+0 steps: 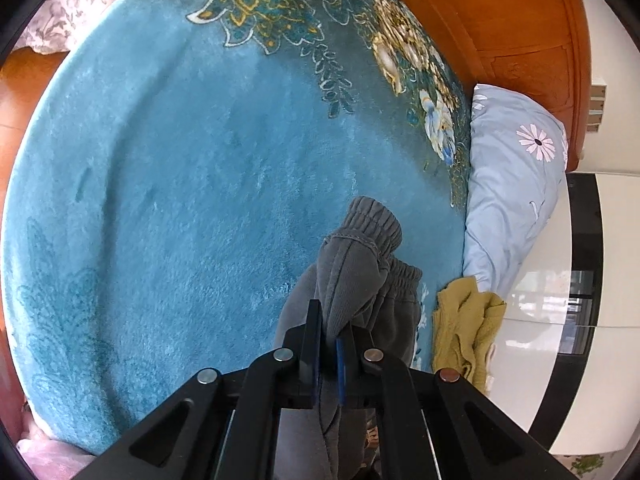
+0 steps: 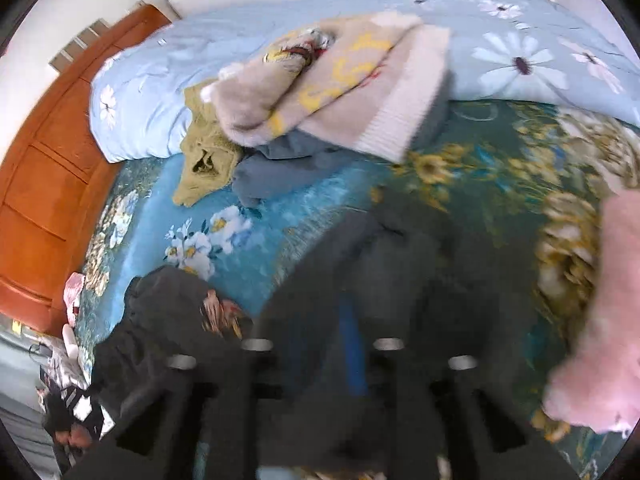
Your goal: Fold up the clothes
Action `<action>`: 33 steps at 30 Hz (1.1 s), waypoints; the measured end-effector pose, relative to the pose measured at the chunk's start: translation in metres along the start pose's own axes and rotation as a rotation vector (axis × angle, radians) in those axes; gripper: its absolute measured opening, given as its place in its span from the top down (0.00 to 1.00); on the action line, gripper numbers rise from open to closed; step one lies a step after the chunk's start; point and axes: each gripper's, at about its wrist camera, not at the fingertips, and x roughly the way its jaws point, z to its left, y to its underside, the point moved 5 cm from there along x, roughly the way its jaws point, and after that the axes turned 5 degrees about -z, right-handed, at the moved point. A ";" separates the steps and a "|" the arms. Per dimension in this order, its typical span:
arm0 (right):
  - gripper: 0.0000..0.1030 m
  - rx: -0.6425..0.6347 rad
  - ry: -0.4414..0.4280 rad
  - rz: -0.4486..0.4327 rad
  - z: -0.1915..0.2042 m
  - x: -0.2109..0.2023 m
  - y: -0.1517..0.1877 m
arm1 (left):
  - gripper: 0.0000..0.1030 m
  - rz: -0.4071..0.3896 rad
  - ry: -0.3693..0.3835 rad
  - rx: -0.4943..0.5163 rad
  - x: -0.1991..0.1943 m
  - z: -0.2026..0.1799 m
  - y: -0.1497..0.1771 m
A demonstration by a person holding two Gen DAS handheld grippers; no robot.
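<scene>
My left gripper (image 1: 330, 334) is shut on the grey sweatpants (image 1: 356, 272), pinching a fold of the fabric near the elastic cuffs, which hang over the teal blanket (image 1: 180, 168). In the blurred right wrist view, the same dark grey sweatpants (image 2: 400, 256) fill the foreground around my right gripper (image 2: 340, 320). Its jaws look close together with dark cloth between them, but the motion blur hides the grip.
A pile of clothes lies at the bed's head: an olive garment (image 2: 204, 160) (image 1: 464, 328), a beige knit sweater (image 2: 340, 80) and a blue-grey garment (image 2: 280, 164). A light blue floral quilt (image 2: 520, 60) (image 1: 512, 184), a pink fluffy item (image 2: 600, 320) and a wooden headboard (image 1: 520, 32) border the bed.
</scene>
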 end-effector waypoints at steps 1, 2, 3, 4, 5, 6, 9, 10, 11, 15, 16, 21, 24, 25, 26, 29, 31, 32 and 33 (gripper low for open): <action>0.39 0.019 0.021 0.023 0.001 0.016 -0.005 | 0.94 0.001 0.000 -0.005 0.001 0.001 0.000; 0.37 0.049 0.038 0.043 0.001 0.030 -0.007 | 0.94 0.002 -0.001 -0.010 0.002 0.002 -0.001; 0.37 0.079 0.054 0.063 0.001 0.043 -0.009 | 0.93 0.004 -0.002 -0.016 0.004 0.003 -0.001; 0.37 0.109 0.072 0.082 0.000 0.056 -0.010 | 0.93 0.006 -0.002 -0.020 0.005 0.004 -0.001; 0.37 0.138 0.095 0.095 -0.003 0.066 -0.011 | 0.93 0.008 -0.003 -0.020 0.007 0.004 -0.001; 0.37 0.167 0.118 0.109 -0.006 0.075 -0.011 | 0.93 0.009 -0.004 -0.020 0.009 0.004 -0.001; 0.37 0.185 0.193 0.136 -0.010 0.100 -0.012 | 0.93 0.010 -0.016 0.000 0.014 0.001 -0.001; 0.37 0.176 0.215 0.142 -0.010 0.105 -0.012 | 0.93 0.011 -0.019 0.009 0.016 0.000 -0.001; 0.37 0.165 0.238 0.153 -0.011 0.109 -0.012 | 0.93 0.012 -0.023 0.018 0.017 -0.001 -0.001; 0.37 0.146 0.308 0.191 -0.015 0.121 -0.008 | 0.92 0.014 -0.029 0.034 0.018 -0.002 -0.001; 0.37 0.148 0.317 0.195 -0.016 0.122 -0.007 | 0.93 0.015 -0.029 0.037 0.018 -0.002 -0.001; 0.64 0.128 0.359 0.210 -0.024 0.115 -0.002 | 0.93 0.014 -0.023 0.059 0.015 -0.006 0.000; 0.99 0.131 0.405 0.221 -0.035 0.105 0.004 | 0.93 0.009 -0.020 0.091 0.011 -0.011 0.002; 0.99 0.158 0.385 0.222 -0.040 0.099 0.006 | 0.93 0.007 -0.019 0.102 0.010 -0.012 0.002; 1.00 0.179 0.362 0.222 -0.044 0.092 0.008 | 0.93 0.006 -0.017 0.112 0.009 -0.014 0.003; 1.00 0.161 0.271 0.170 -0.043 0.063 0.004 | 0.93 -0.009 -0.012 0.133 0.003 -0.017 0.004; 1.00 0.143 0.186 0.109 -0.040 0.033 -0.002 | 0.92 -0.019 -0.008 0.147 0.000 -0.020 0.005; 1.00 0.137 0.134 0.069 -0.037 0.012 -0.005 | 0.92 -0.026 -0.005 0.149 -0.002 -0.021 0.005; 1.00 0.134 0.089 0.033 -0.033 -0.007 -0.006 | 0.92 -0.032 -0.003 0.151 -0.004 -0.021 0.005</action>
